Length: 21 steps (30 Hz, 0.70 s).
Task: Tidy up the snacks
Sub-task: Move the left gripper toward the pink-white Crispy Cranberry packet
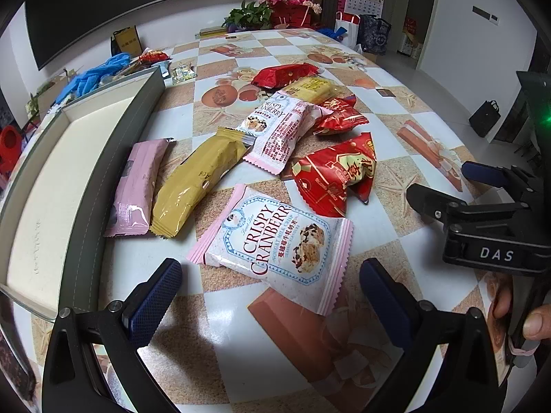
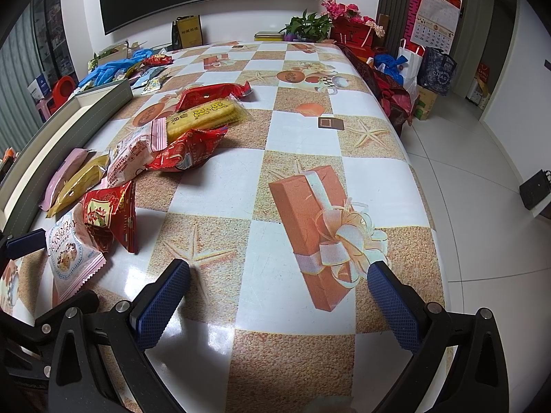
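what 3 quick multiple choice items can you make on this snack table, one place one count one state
1. Where does the pink bar wrapper lie?
A. inside the tray
B. on the table beside the tray
C. under the red packets

2. How many Crispy Cranberry packets show in the left wrist view?
A. one
B. two
C. four

3. What state is the left tool in?
A. open, holding nothing
B. shut on a red packet
C. shut on the yellow biscuit pack

Answers:
1 B, it rests on the tablecloth next to the tray's wall and the gold bar wrapper.
2 B, a near packet and a far packet.
3 A, its fingers stand apart with the near packet ahead.
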Tool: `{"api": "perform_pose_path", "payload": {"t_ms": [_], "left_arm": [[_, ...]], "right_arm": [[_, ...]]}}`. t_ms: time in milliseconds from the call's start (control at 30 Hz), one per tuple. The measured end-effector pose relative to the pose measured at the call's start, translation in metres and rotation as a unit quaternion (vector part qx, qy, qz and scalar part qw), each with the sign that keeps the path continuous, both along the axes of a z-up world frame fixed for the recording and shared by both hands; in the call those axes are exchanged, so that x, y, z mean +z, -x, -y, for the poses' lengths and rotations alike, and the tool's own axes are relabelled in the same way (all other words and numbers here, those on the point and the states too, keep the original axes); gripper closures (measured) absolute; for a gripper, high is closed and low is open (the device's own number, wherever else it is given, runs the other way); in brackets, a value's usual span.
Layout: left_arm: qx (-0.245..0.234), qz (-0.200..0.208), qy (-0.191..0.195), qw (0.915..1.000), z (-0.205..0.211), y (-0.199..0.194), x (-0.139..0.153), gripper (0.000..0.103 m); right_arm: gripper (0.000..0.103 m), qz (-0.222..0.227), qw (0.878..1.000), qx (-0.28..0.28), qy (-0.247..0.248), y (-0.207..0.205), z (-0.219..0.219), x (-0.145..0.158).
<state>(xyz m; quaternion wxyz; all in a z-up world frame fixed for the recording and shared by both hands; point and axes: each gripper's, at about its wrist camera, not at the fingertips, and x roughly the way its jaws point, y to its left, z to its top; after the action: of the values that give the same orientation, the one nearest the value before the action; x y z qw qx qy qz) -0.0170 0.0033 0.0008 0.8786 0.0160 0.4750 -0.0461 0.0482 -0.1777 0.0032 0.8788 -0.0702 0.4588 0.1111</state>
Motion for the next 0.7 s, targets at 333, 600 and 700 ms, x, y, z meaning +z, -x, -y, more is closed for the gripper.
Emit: {"api": "perform_pose_path", "payload": {"t_ms": [333,600,700], "left_arm": [[-0.015,-0.006,0.0,0.9999,-0.002,-0.001,0.002,0.0],[-0.039,0.031,-0.022,0.9985,-0.005,0.005,0.021,0.0],[-0.043,0.02,-0.02,0.9987,-0.007,-0.004,0.021,0.0]], "right_arm": [[0.0,0.0,1.0,0.0,0.0,0.0,0.0,0.0],[0.0,0.0,1.0,0.0,0.0,0.0,0.0,0.0],[0.0,0.0,1.0,0.0,0.0,0.0,0.0,0.0]]}}
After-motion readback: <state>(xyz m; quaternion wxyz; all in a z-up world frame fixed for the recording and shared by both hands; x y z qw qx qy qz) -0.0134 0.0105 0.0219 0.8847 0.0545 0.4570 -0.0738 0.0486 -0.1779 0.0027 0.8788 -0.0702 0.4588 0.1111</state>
